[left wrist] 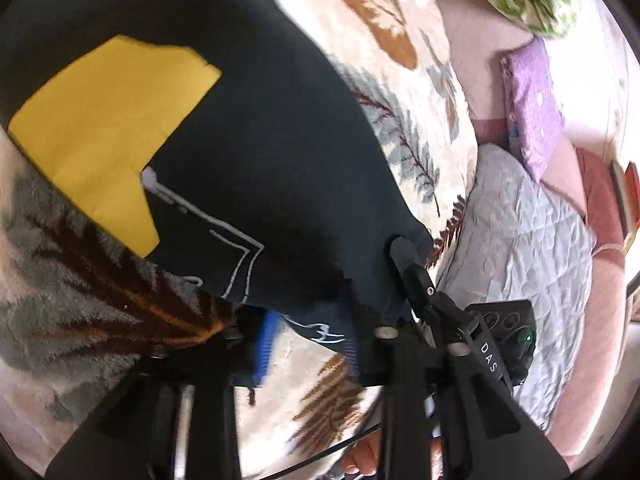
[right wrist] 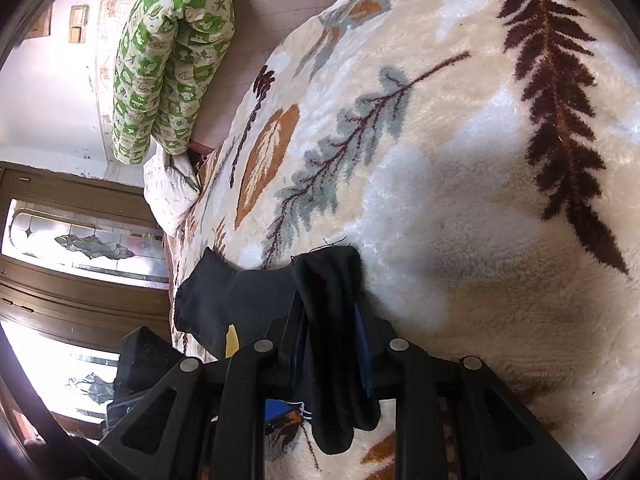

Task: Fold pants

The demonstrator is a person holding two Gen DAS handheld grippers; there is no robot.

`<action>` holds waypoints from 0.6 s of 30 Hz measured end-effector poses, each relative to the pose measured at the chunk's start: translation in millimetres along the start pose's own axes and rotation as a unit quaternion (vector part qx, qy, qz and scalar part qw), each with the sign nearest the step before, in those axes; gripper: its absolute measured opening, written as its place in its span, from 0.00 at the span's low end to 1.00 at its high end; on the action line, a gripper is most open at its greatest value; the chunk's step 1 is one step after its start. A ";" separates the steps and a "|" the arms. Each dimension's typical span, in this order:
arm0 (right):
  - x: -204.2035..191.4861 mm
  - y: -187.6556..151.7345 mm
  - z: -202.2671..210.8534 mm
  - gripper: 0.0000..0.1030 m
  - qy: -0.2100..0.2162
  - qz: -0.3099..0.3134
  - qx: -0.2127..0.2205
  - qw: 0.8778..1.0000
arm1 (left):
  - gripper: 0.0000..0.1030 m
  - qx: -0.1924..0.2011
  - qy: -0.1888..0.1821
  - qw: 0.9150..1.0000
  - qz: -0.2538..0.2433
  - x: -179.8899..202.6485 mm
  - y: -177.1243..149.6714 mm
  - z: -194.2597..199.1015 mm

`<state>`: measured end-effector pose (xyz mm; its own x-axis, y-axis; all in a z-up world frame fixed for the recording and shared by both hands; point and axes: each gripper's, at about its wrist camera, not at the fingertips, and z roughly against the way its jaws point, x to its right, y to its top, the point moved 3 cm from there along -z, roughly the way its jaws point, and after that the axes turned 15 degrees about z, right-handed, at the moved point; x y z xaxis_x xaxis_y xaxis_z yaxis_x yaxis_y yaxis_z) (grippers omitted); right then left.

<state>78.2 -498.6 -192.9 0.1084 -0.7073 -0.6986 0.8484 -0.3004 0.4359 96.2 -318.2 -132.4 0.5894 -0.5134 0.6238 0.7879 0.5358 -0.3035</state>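
Black linkage bars of my right gripper filled the bottom of its view, and its two fingers were pinched together on a bunched edge of the dark pants, which draped down between them with a strip of blue trim showing beside the fold. Beyond that bunch, more of the dark cloth trailed off toward the left, lying on the cream fleece blanket printed with brown, grey and orange leaves.

From my left gripper I saw the pants spread wide over the same blanket, with a large yellow patch and thin white line markings across the dark fabric. One black finger pressed on the near edge of the cloth; the other was hidden under the fabric, so the grip looked closed on the pants. A blue ribbed cuff hung just in front of the mechanism.

Farther off lay a grey quilted pad, a purple pillow and a green patterned quilt, folded near the wall.
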 end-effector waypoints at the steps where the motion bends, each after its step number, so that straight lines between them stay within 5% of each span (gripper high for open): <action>1: -0.1 0.0 0.4 0.20 -0.001 0.001 0.002 1.000 | 0.09 -0.012 0.000 1.000 -0.002 0.4 3.1 -1.5; 18: -37.9 1.2 23.2 0.16 -0.050 0.028 0.011 0.998 | 0.08 -0.078 -0.031 0.996 0.030 -7.8 8.6 20.2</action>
<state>63.2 -487.0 -152.7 0.1023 -0.7835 -0.6129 0.8305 -0.2718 0.4861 94.8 -296.0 -125.3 0.6279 -0.4390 0.6427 0.7726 0.4515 -0.4464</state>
